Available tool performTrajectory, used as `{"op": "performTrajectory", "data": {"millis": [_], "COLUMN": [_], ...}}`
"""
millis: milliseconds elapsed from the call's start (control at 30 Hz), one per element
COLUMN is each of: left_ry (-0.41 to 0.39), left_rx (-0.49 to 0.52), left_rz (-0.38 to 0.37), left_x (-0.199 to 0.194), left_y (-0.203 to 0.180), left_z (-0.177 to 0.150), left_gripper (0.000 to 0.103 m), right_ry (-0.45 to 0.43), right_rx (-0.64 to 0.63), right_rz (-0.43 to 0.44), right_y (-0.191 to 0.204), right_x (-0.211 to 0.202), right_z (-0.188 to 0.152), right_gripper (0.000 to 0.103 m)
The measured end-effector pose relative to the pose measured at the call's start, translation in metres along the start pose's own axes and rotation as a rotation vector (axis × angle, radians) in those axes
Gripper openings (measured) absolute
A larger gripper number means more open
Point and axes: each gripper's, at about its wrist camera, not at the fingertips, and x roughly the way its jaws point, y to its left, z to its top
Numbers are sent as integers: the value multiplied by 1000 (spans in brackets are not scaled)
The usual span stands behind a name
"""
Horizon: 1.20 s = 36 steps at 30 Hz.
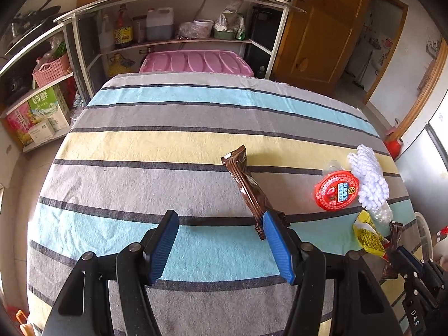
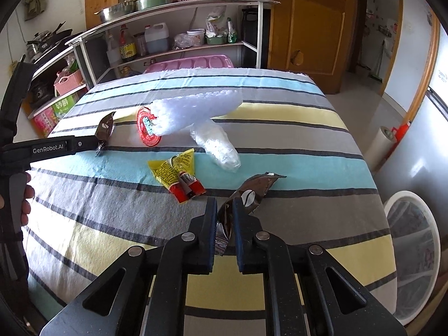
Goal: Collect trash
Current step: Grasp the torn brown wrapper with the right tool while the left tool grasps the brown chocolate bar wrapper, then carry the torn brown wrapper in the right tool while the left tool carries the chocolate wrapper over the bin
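Note:
A brown snack wrapper (image 1: 246, 187) lies on the striped tablecloth (image 1: 126, 145). Its near end rests against the inner side of the right finger of my left gripper (image 1: 221, 245), which stands open just above the cloth. In the right wrist view that same wrapper (image 2: 105, 127) sticks up at the left gripper's tip (image 2: 96, 143). My right gripper (image 2: 224, 205) is shut on a second brown wrapper (image 2: 252, 193), whose free end points up and to the right. A yellow and red packet (image 2: 176, 173) lies just beyond it.
A red round lid (image 2: 145, 128), a white knitted cloth (image 2: 193, 110) and crumpled clear plastic (image 2: 219, 147) lie mid-table. A white bin (image 2: 414, 252) stands on the floor off the table's right edge. Shelves (image 1: 179, 42) with bottles stand behind.

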Motion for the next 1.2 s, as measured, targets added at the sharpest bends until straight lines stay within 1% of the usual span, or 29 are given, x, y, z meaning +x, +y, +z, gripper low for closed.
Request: {"op": "performTrajectory", "data": {"millis": [100, 200, 367, 467, 533, 600, 667, 733, 767, 833, 900, 1000, 1067, 1200], "left_ry": [-15, -3, -4, -18, -18, -19, -18, -14, -14, -14, -14, -14, -15, -39], "left_rx": [-3, -3, -5, -5, 7, 21, 32, 49, 57, 51, 59, 66, 68, 86], "left_rz": [-40, -57, -37, -21, 3, 24, 32, 39, 45, 30, 32, 18, -5, -26], "left_x": [-1, 8, 21, 23, 25, 25, 25, 25, 25, 25, 24, 21, 18, 5], "left_y": [-3, -12, -21, -21, -23, -23, -24, -25, -25, -24, -25, -27, -28, -35], "left_z": [3, 7, 11, 14, 14, 14, 15, 15, 15, 15, 14, 11, 9, 4], "left_gripper": [63, 63, 62, 56, 47, 40, 32, 22, 19, 16, 15, 15, 15, 15], "right_ry": [-3, -10, -15, -19, -20, -20, -20, -21, -21, -23, -28, -34, -35, -50], "right_rx": [-4, 2, 12, 14, 12, 11, 11, 12, 13, 19, 24, 39, 51, 70], "right_rz": [4, 5, -4, -5, -8, -8, -6, -3, -3, -1, 2, 15, 23, 44], "right_y": [1, -1, -5, -7, -8, -8, -8, -9, -9, -10, -11, -15, -17, -23], "right_x": [1, 1, 1, 0, 2, 2, 2, 2, 2, 1, 0, -2, -4, -9], "right_z": [1, 2, 3, 3, 4, 3, 3, 3, 3, 3, 3, 2, 1, -1], "right_gripper": [9, 8, 8, 8, 8, 8, 8, 8, 8, 8, 8, 6, 5, 4]}}
